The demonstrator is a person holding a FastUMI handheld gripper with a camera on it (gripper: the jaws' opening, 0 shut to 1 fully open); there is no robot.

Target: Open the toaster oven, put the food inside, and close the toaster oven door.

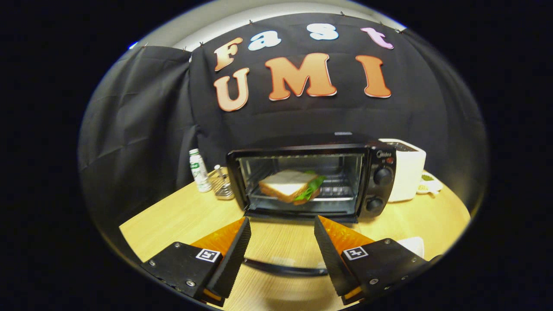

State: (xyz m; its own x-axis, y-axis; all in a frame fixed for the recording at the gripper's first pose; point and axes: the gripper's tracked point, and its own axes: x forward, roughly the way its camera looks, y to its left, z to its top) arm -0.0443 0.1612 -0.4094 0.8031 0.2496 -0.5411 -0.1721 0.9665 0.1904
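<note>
Beyond the fingers: toaster oven (311, 179), open, sandwich (290, 185) on its rack.
Door (285, 242): lowered flat, handle (285, 268) between fingers.
Gripper (281, 248): spread wide, empty.
Advice: get under the handle, swing it up steadily until shut.

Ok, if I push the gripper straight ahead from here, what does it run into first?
Probably the open door's handle, lying low between the spread fingers of the gripper. If it passes above that, next comes the toaster oven mouth and the sandwich on its rack. Height over the door is unclear.
</note>
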